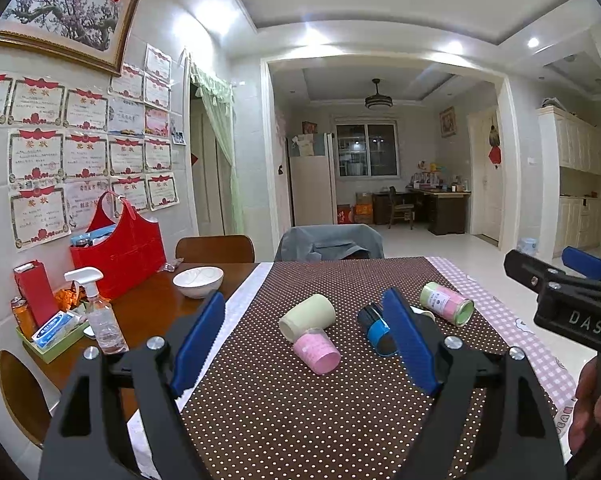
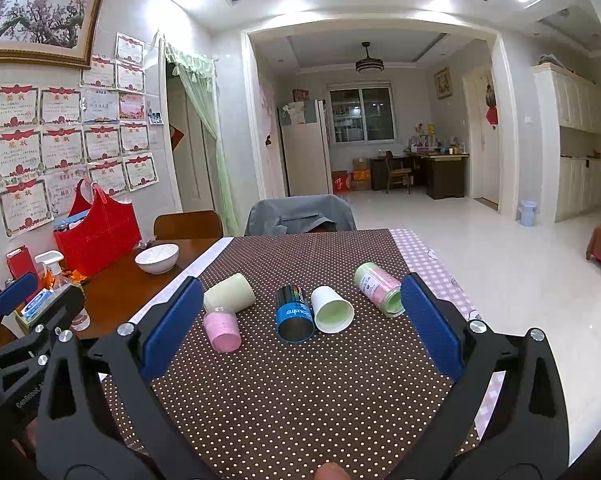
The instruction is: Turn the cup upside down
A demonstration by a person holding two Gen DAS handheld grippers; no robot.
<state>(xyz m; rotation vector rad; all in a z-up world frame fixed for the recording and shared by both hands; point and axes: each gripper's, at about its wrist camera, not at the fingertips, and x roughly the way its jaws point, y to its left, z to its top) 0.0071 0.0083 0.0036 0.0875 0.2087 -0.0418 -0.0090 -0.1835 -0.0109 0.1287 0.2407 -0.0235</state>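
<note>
Several cups lie on their sides on a brown polka-dot cloth. From left: a pale green cup, a pink cup, a black-and-blue cup, a white cup, and a pink-and-green cup. My left gripper is open, above the cloth, short of the pale green and pink cups. My right gripper is open and empty, short of the black-and-blue and white cups. In the left wrist view the white cup is mostly hidden behind a finger.
A white bowl, a red bag, a spray bottle and a tray of small items stand on the wooden table to the left. A chair with a grey jacket stands at the far edge. A pink checked cloth lies to the right.
</note>
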